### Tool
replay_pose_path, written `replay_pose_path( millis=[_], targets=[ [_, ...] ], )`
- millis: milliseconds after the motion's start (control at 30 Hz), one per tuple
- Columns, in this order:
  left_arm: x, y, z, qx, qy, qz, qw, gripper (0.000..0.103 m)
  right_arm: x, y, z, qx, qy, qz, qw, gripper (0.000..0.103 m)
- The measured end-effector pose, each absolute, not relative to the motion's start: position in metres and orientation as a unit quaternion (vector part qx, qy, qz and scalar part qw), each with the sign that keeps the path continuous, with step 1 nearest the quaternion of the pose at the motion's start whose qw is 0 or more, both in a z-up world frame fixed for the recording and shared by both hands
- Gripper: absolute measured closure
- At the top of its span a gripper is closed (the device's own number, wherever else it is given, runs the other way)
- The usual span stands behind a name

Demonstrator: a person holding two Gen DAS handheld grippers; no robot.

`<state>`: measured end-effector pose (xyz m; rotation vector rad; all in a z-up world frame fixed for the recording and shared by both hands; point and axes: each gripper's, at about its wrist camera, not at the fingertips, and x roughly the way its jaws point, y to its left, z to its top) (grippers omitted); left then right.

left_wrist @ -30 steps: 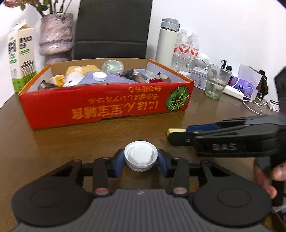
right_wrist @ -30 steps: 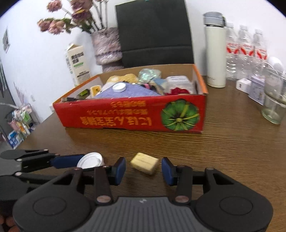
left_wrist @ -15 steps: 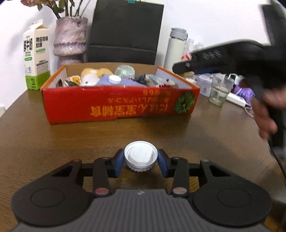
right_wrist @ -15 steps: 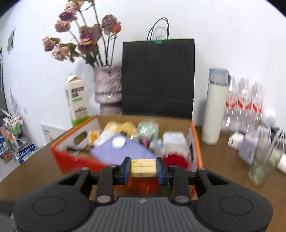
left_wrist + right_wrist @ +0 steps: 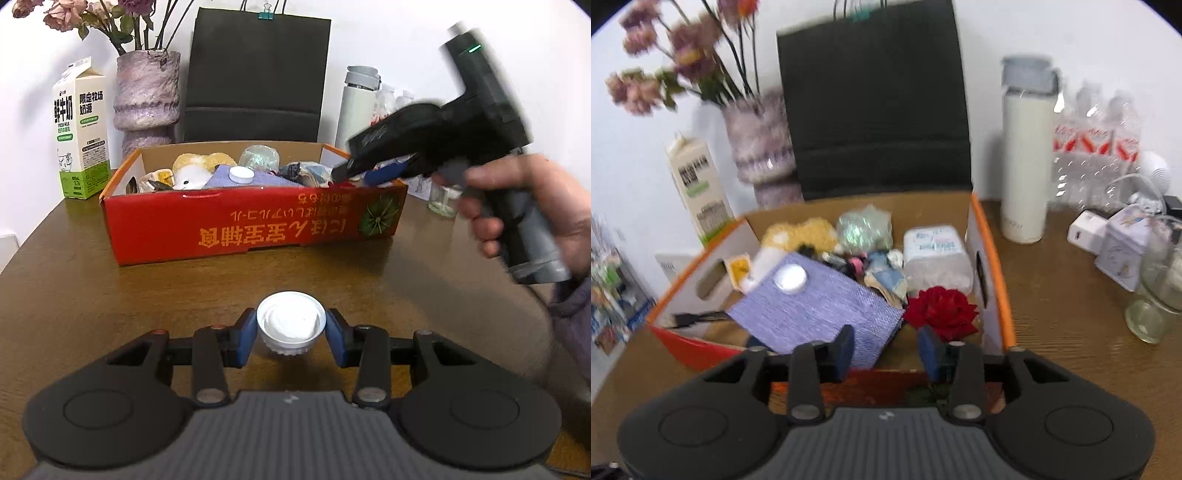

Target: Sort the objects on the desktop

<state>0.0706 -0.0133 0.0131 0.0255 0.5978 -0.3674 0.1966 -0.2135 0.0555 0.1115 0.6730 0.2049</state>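
My left gripper (image 5: 291, 328) is shut on a white bottle cap (image 5: 291, 321), its blue pads against both sides, low over the brown table in front of the red cardboard box (image 5: 258, 229). A hand holds my right gripper (image 5: 354, 171) over the box's right end. In the right wrist view the right gripper (image 5: 886, 347) hangs over the box's near wall (image 5: 991, 266); its jaws are opening and nothing is between them. Below lie a purple pouch (image 5: 812, 310) and a red rose (image 5: 942, 310). The yellow block is not visible.
The box also holds a plush toy (image 5: 801, 232), a tissue pack (image 5: 936, 254) and another white cap (image 5: 790, 278). Behind it stand a milk carton (image 5: 81, 129), a vase (image 5: 147, 92) and a black paper bag (image 5: 255, 74). To the right are a thermos (image 5: 1025, 162) and a glass (image 5: 1156, 295).
My right gripper closed on the yellow block on the table, rose and moved over the box, then its jaws opened and the block left them. The left gripper kept its cap.
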Motion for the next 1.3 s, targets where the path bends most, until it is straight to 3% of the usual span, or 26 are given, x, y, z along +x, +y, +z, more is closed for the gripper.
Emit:
replay_pose_path(
  millis=[167, 400, 767, 1100, 1167, 1233, 1300],
  targets=[
    [0.054, -0.017, 0.009, 0.025, 0.298, -0.191, 0.935, 0.062, 0.131, -0.212, 0.063, 0.040, 0.299, 0.154, 0.941, 0.062],
    [0.022, -0.021, 0.005, 0.042, 0.311, -0.173, 0.934, 0.062, 0.048, -0.205, 0.030, 0.013, 0.313, 0.157, 0.937, 0.062],
    [-0.084, -0.016, 0.012, 0.022, 0.284, -0.113, 0.952, 0.062, -0.099, -0.216, 0.004, 0.016, 0.282, 0.128, 0.951, 0.060],
    [-0.110, -0.020, -0.001, 0.055, 0.290, -0.122, 0.948, 0.060, -0.145, -0.215, 0.005, 0.013, 0.284, 0.150, 0.947, 0.060],
    [-0.115, -0.020, -0.001, 0.055, 0.289, -0.126, 0.947, 0.056, -0.146, -0.213, 0.008, 0.013, 0.280, 0.156, 0.947, 0.060],
    [-0.119, -0.018, -0.001, 0.053, 0.288, -0.128, 0.948, 0.039, -0.147, -0.208, 0.011, 0.010, 0.277, 0.166, 0.946, 0.060],
    [-0.127, -0.016, 0.000, 0.055, 0.281, -0.133, 0.949, 0.034, -0.146, -0.204, 0.014, 0.009, 0.277, 0.180, 0.944, 0.060]
  ],
)
